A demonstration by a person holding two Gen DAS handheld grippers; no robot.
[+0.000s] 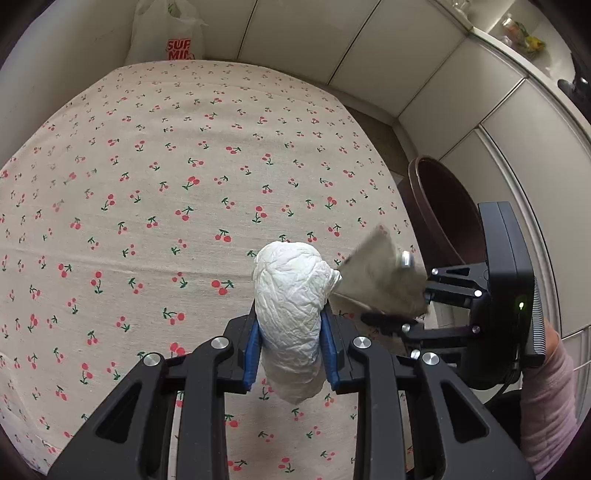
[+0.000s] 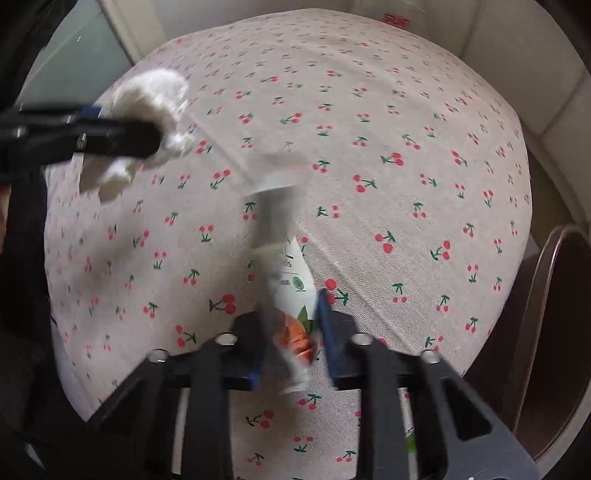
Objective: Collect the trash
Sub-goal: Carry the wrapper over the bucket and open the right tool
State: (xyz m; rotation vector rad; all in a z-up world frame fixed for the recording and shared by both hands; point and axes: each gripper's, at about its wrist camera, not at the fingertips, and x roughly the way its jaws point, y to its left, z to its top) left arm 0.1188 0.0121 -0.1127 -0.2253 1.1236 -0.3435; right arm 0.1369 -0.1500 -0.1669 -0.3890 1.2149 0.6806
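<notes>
Left tongs [image 1: 291, 332] clenched on a crumpled white paper wad [image 1: 290, 306], blue pads [image 1: 251, 354] pressing its sides, wad lifted clear of the cherry-print cloth on the worktop [image 1: 147, 166]. Right tongs [image 2: 291, 332] narrowed around a white pouch with green and orange print [image 2: 295, 295], blurred by motion; pouch standing between the blue pads [image 2: 327, 325], right pad against its edge, contact on the left side not clear enough to call. Seen from the left wrist, right tongs [image 1: 384, 314] close beside the wad, a grey blurred packet at their tip. Seen from the right wrist, left tongs [image 2: 155, 136] up at the left with the wad [image 2: 155, 110]. Beyond the worktop edge, a dark brown bin [image 1: 443, 206] near pale cabinet doors [image 1: 424, 66]; a white plastic bag with red lettering [image 1: 166, 33] at the far end.
</notes>
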